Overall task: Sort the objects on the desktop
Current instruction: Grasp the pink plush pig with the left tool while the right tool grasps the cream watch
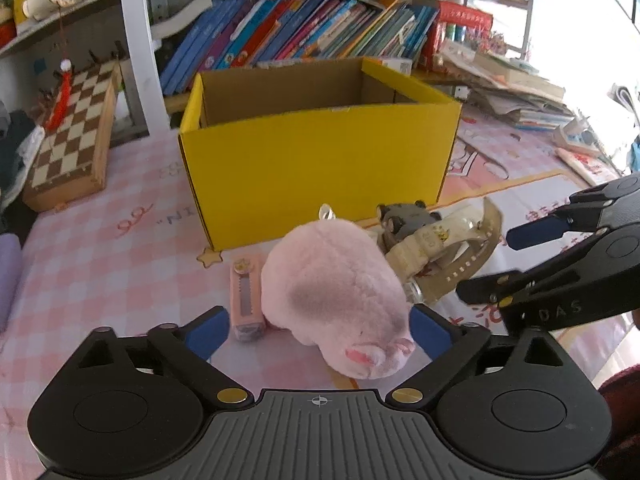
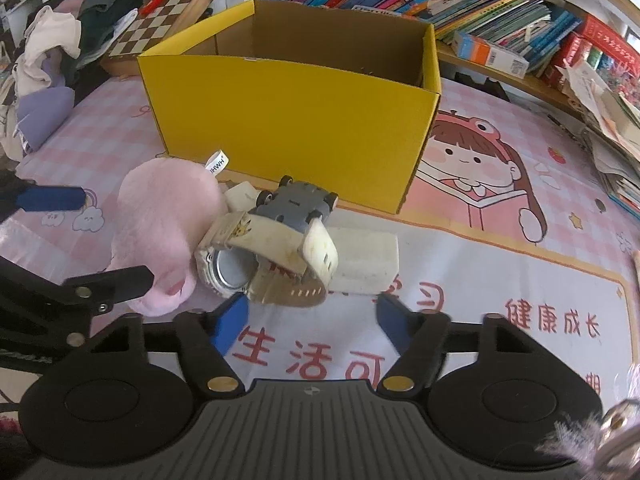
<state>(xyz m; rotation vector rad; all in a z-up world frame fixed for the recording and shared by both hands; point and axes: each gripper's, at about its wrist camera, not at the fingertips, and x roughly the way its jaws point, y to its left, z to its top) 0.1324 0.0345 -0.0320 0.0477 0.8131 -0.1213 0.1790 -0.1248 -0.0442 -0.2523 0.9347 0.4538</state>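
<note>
Right in front of the yellow cardboard box [image 1: 316, 160], on the pink checked desk mat [image 1: 112, 248], a small heap of things lies bunched together. The pink plush toy [image 1: 336, 292] lies with its long axis running from the box toward the left-wrist camera, its feet at the near end and a white sewn-in tag reading "HWH" [image 2: 217, 162] at the box end. The left gripper [image 1: 318, 330] is spread wide, one blue pad on each side of the toy's near end, and grips nothing. Just left of the toy, a pink utility knife [image 1: 245, 296] lies lengthwise, roughly parallel to the toy. On the toy's other side a cream-strapped watch [image 2: 264, 256] lies on its side, metal case back facing the right-wrist camera, its strap looping away to the right with a small yellow cartoon figure printed on it. A grey toy car [image 2: 298, 204] rests upside down, wheels up, on the strap, and a white block eraser [image 2: 366, 260] lies behind the watch. The right gripper [image 2: 310, 320] is open too, empty, just short of the watch. Red characters on the mat read "健康成长" [image 2: 554, 322], and "DAS" shows on the right gripper's body in the left-wrist view.
</note>
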